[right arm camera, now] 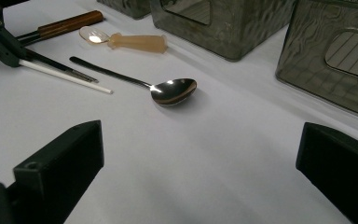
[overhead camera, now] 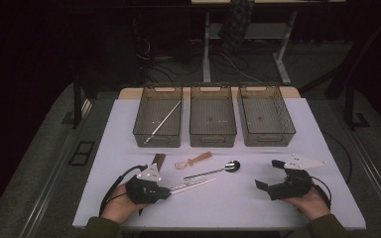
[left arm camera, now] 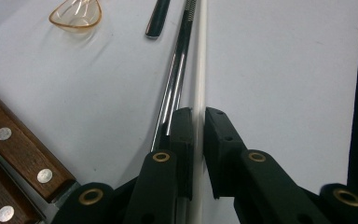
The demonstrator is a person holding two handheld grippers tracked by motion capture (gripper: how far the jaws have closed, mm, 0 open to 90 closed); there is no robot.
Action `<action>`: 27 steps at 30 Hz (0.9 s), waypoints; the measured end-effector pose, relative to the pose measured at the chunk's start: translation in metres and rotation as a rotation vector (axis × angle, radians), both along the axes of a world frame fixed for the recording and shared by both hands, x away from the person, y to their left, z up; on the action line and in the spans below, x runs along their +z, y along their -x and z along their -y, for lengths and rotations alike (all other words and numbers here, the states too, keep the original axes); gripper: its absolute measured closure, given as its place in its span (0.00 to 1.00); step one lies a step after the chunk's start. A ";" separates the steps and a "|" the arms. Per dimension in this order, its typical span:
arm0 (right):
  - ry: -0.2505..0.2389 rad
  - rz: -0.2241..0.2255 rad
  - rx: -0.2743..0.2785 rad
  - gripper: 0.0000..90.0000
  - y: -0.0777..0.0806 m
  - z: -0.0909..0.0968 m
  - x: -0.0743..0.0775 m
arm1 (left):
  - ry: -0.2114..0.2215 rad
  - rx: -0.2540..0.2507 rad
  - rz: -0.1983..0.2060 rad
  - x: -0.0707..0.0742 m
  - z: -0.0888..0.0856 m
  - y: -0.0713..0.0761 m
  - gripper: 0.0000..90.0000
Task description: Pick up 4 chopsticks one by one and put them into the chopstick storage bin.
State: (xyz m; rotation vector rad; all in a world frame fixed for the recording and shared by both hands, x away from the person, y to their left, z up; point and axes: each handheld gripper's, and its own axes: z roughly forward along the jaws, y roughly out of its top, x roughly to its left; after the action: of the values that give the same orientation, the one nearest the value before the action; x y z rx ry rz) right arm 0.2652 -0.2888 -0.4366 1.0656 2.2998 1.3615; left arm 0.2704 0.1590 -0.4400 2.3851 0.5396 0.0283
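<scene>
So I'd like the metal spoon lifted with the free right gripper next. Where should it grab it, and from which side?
Probably the thin handle, near its middle. The metal spoon lies flat with its bowl towards the right gripper and its handle running left towards the left gripper. Come straight down from above, open jaws either side of the handle: the bowl is rounded and shiny, likely to slip.

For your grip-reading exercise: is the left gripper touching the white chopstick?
Touching. The left gripper view shows the left gripper with both black pads pressed against the white chopstick, no gap on either side.
</scene>
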 end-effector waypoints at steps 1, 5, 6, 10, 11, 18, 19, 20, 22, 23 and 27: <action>0.000 0.000 0.000 0.00 0.000 0.000 0.000 | 0.000 -0.001 0.001 0.000 0.000 0.000 0.91; 0.000 0.000 0.001 0.00 0.000 0.000 0.000 | -0.006 -0.015 0.015 0.000 0.001 0.001 0.92; 0.000 -0.001 0.001 0.00 0.000 0.000 0.000 | -0.010 -0.020 0.017 0.001 0.001 0.001 0.92; -0.001 0.001 0.002 0.00 0.000 0.000 0.000 | -0.016 -0.035 0.024 0.001 0.002 0.001 0.93; -0.002 0.001 0.001 0.00 0.000 0.000 0.000 | -0.014 -0.036 0.025 0.001 0.003 0.001 0.93; -0.003 0.002 0.002 0.00 0.000 0.000 0.000 | -0.012 -0.043 0.024 0.003 0.002 0.002 0.93; -0.004 0.002 0.002 0.00 0.000 0.000 0.000 | -0.009 -0.040 0.024 0.003 0.002 0.002 0.93; -0.004 0.002 0.002 0.00 0.000 0.001 0.000 | -0.009 -0.040 0.024 0.004 0.002 0.003 0.93; -0.004 0.003 0.001 0.00 0.000 0.001 0.000 | 0.003 -0.040 0.021 0.005 0.001 0.002 0.93; -0.004 0.002 0.001 0.00 0.000 0.001 0.000 | 0.005 -0.040 0.021 0.005 0.001 0.003 0.93; -0.004 0.003 0.002 0.00 0.000 0.001 0.000 | 0.014 -0.043 0.020 0.007 0.000 0.003 0.93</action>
State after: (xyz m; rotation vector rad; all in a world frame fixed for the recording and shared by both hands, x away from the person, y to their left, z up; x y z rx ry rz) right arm 0.2648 -0.2893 -0.4361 1.0619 2.2977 1.3677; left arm 0.2671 0.1585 -0.4335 2.3793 0.4780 0.0293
